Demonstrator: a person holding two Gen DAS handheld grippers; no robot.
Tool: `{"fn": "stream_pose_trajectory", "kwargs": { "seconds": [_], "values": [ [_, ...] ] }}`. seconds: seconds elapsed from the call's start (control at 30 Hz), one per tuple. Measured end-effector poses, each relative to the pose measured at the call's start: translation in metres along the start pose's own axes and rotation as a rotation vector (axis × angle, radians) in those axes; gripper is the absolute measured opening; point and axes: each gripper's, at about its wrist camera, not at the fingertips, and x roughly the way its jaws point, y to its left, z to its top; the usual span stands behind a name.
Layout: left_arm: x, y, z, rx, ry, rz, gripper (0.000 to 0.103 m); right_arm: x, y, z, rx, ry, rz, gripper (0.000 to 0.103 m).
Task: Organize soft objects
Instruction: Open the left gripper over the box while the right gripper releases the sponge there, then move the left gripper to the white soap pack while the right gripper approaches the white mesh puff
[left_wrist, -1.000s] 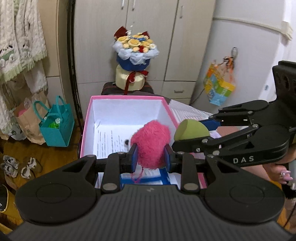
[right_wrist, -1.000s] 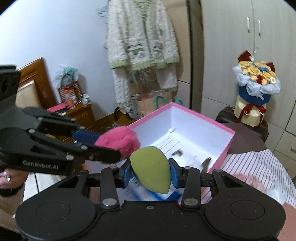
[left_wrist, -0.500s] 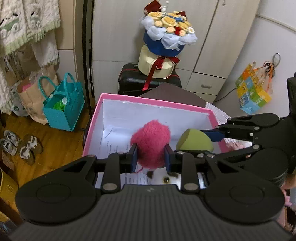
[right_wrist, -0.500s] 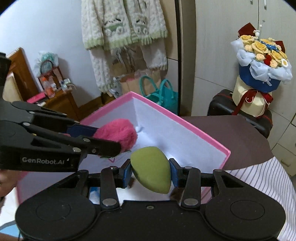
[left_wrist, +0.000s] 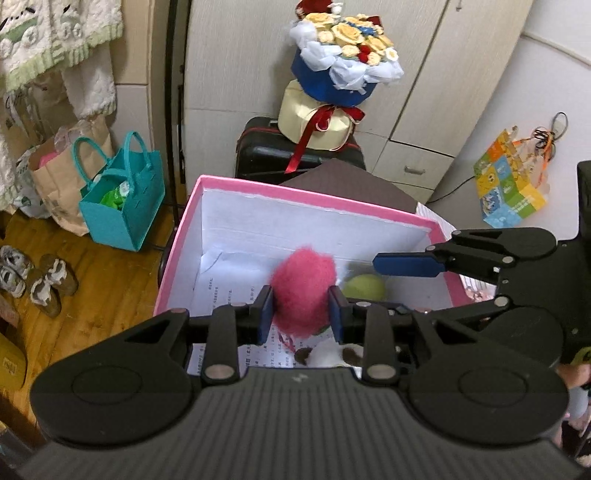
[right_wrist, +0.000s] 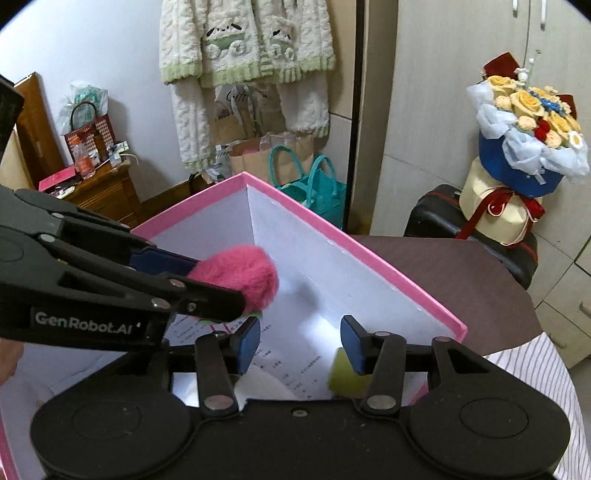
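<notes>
My left gripper (left_wrist: 301, 312) is shut on a fluffy pink pom-pom (left_wrist: 303, 288) and holds it above the inside of a pink box with white walls (left_wrist: 295, 192). The pom-pom also shows in the right wrist view (right_wrist: 243, 278), with the box (right_wrist: 351, 243) below it. My right gripper (right_wrist: 300, 345) is open and empty over the box. A green egg-shaped sponge (left_wrist: 365, 288) lies on the printed paper in the box, below the right fingers; it also shows in the right wrist view (right_wrist: 341, 373). A white plush toy (left_wrist: 325, 356) peeks out under the left gripper.
A flower bouquet (left_wrist: 343, 59) stands on a black suitcase (left_wrist: 266, 155) behind the box. A teal bag (left_wrist: 122, 199) and a paper bag (left_wrist: 55, 177) stand on the wooden floor at left, near shoes (left_wrist: 33, 284). Wardrobe doors are behind. A striped cloth (right_wrist: 532, 373) lies right of the box.
My right gripper has opened and the green sponge has dropped into the box. Both grippers have moved forward over the box. The left gripper still holds the pom-pom.
</notes>
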Motion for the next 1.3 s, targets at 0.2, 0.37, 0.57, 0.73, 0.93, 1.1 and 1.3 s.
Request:
{"fn": "stream_pose_trajectory", "kwargs": {
  "seconds": [0.2, 0.37, 0.57, 0.73, 0.93, 1.1, 1.3],
  "values": [
    [-0.032, -0.006, -0.004, 0.061, -0.056, -0.006, 0.041, -0.039, 0.003, -0.013, 0.013, -0.052, 0.0, 0.056],
    [-0.076, -0.016, -0.016, 0.156, -0.098, 0.007, 0.049, -0.083, 0.009, -0.03, 0.027, -0.092, -0.01, 0.058],
    [-0.125, -0.025, -0.036, 0.226, -0.118, -0.04, 0.057, -0.129, 0.028, -0.047, 0.025, -0.131, -0.005, 0.064],
    [-0.158, -0.038, -0.057, 0.278, -0.14, -0.067, 0.062, -0.163, 0.051, -0.067, -0.002, -0.162, -0.025, 0.074],
    [-0.179, -0.055, -0.081, 0.314, -0.107, -0.133, 0.064, -0.201, 0.067, -0.1, -0.018, -0.188, -0.067, 0.078],
    [-0.186, -0.074, -0.101, 0.359, -0.073, -0.186, 0.064, -0.225, 0.075, -0.131, -0.025, -0.195, -0.112, 0.079],
    [-0.185, -0.102, -0.124, 0.435, -0.028, -0.211, 0.064, -0.241, 0.073, -0.168, -0.02, -0.181, -0.156, 0.08]
  ]
}}
